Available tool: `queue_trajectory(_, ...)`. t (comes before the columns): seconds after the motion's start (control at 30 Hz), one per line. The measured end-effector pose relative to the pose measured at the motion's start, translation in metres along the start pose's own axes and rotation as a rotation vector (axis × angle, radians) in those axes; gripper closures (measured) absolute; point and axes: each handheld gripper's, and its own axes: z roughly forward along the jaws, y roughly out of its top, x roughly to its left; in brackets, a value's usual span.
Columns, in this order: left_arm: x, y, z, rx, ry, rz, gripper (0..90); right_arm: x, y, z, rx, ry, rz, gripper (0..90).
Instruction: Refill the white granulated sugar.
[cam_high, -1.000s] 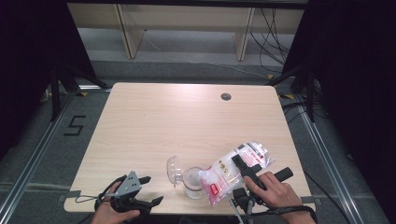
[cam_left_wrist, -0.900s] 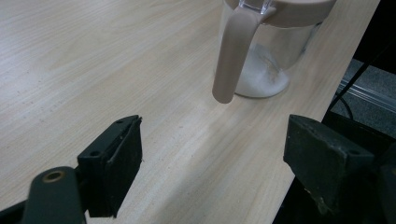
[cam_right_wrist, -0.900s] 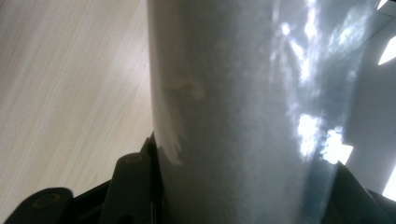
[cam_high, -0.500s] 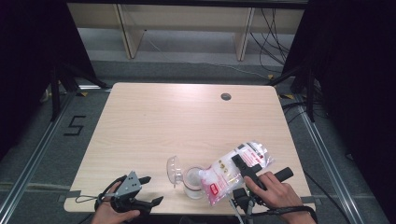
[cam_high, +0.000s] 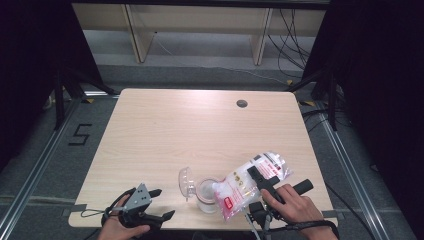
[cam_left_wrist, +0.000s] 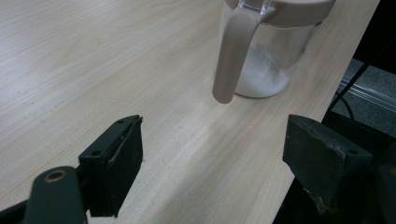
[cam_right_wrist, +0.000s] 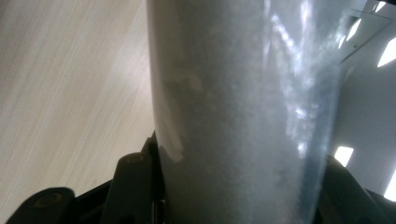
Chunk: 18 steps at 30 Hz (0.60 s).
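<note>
You hold the bag of white granules (cam_high: 250, 181) tipped over the clear jar (cam_high: 206, 195), which stands near the front edge of the table (cam_high: 200, 125), and across the last second almost nothing shifts: the bag sits at the same slant over the jar's mouth, the hinged lid (cam_high: 186, 181) stays swung open on the jar's far-left side, and your left gripper (cam_high: 157, 205) remains parked to the left of the jar by the table's front edge. By that stillness, the pour reads as steady and mid-course rather than finished, and you likely need to hold the tilt before righting the bag. Your right gripper (cam_high: 256, 176) is clamped on the bag just right of the jar, its jaws pressed against the film on either side. Your left gripper's jaws stand wide apart with nothing between them. The left gripper view offers what the high view cannot: a low white mound at the bottom of the jar (cam_left_wrist: 266, 56), the pale pink collar at its rim, and a pink strap hanging down its side. The right gripper view instead presses close on the bag (cam_right_wrist: 243, 112), showing the grainy fill behind glossy plastic.
</note>
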Motion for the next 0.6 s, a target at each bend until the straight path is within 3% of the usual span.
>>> queue_trajectory(0.3, 0.0017, 0.0009, -0.0014, 0.005, -0.003, 0.029, 19.5, -0.0028, 0.0004, 0.0014, -0.020, -0.006, -0.029, 55.9)
queue_trajectory(0.37, 0.0017, 0.0009, -0.0014, 0.005, -0.002, 0.029, 19.5, -0.0008, -0.0004, 0.0008, -0.012, 0.010, -0.002, 56.0)
queue_trajectory(0.47, 0.0004, 0.0006, -0.0012, 0.002, 0.001, 0.007, 19.5, -0.0010, -0.0008, 0.0007, -0.009, 0.020, -0.002, 56.1)
queue_trajectory(0.53, 0.0019, 0.0010, -0.0014, 0.005, -0.003, 0.032, 19.5, 0.0006, -0.0011, 0.0011, -0.009, 0.022, 0.020, 56.2)
queue_trajectory(0.6, 0.0017, 0.0010, -0.0013, 0.005, -0.002, 0.029, 19.5, 0.0007, -0.0014, 0.0020, -0.023, 0.009, 0.018, 56.3)
